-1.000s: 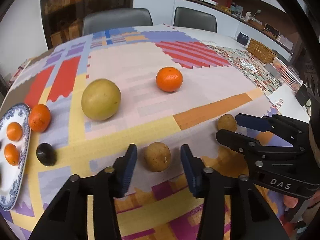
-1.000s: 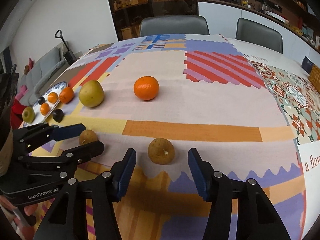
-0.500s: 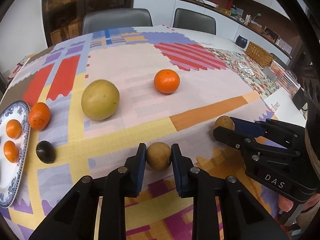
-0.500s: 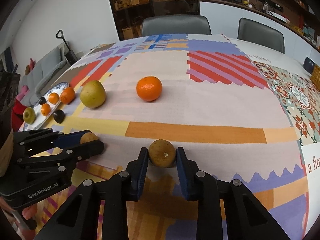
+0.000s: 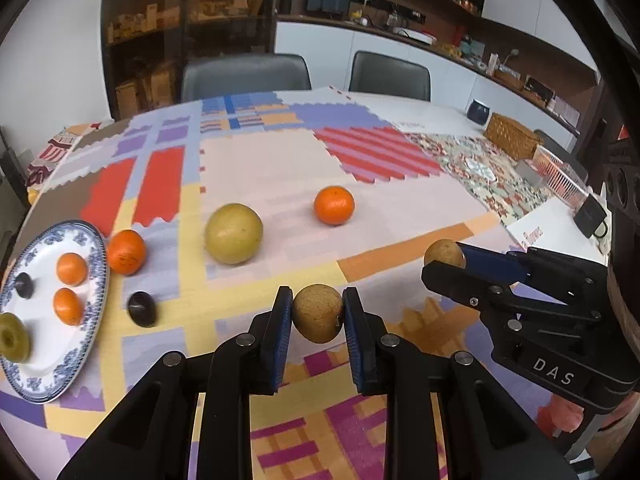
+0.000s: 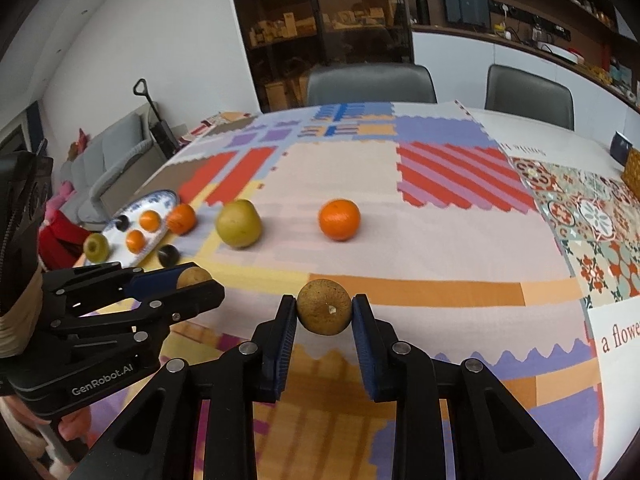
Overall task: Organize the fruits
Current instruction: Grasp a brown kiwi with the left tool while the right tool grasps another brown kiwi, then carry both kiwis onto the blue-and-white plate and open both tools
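Observation:
My left gripper (image 5: pixel 316 314) is shut on a small brown fruit (image 5: pixel 318 312) and holds it above the patchwork cloth. My right gripper (image 6: pixel 324 312) is shut on a second brown fruit (image 6: pixel 325 306), also lifted; it shows at the right of the left wrist view (image 5: pixel 443 254). A blue-rimmed plate (image 5: pixel 90 312) at the left holds two small oranges, a dark fruit and a green fruit. On the cloth lie an orange (image 5: pixel 126 251) beside the plate, a dark fruit (image 5: pixel 142 309), a large yellow-green fruit (image 5: pixel 234 234) and another orange (image 5: pixel 334 205).
Two grey chairs (image 5: pixel 244 76) stand behind the table's far edge. A wicker basket (image 5: pixel 510 140), a dark cup (image 5: pixel 478 111) and a white crate (image 5: pixel 560 178) sit at the right side. The table's near edge is just below both grippers.
Both grippers went from open around the brown fruits to shut on them, then rose with the fruits off the cloth.

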Demonstrator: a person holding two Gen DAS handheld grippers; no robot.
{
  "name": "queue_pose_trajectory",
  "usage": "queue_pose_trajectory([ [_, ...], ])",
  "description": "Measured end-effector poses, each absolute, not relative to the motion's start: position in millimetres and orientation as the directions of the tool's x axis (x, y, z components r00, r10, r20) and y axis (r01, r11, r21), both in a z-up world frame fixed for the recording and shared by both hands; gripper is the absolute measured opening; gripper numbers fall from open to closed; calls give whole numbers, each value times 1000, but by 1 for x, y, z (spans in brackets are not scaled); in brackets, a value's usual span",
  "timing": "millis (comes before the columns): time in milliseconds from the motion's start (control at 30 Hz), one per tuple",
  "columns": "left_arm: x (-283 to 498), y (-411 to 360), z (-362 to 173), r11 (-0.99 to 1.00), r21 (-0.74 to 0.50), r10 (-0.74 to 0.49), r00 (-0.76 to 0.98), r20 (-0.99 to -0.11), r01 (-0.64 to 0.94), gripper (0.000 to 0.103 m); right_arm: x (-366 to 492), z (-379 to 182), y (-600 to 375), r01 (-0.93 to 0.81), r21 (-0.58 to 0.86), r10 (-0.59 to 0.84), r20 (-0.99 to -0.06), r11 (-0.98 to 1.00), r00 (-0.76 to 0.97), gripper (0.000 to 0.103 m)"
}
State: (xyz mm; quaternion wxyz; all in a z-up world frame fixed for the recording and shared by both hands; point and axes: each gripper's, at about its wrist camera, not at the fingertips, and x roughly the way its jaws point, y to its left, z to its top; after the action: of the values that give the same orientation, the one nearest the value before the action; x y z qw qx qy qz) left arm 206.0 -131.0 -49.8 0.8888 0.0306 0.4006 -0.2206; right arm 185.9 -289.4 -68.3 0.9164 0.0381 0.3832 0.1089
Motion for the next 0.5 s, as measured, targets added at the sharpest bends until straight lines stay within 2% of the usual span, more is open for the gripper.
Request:
queue_pose_trajectory([
  [500, 177, -84, -8, 923, -139, -358, 673, -647, 358, 25, 166, -20, -248, -263, 146, 297, -607, 954, 737, 30],
])
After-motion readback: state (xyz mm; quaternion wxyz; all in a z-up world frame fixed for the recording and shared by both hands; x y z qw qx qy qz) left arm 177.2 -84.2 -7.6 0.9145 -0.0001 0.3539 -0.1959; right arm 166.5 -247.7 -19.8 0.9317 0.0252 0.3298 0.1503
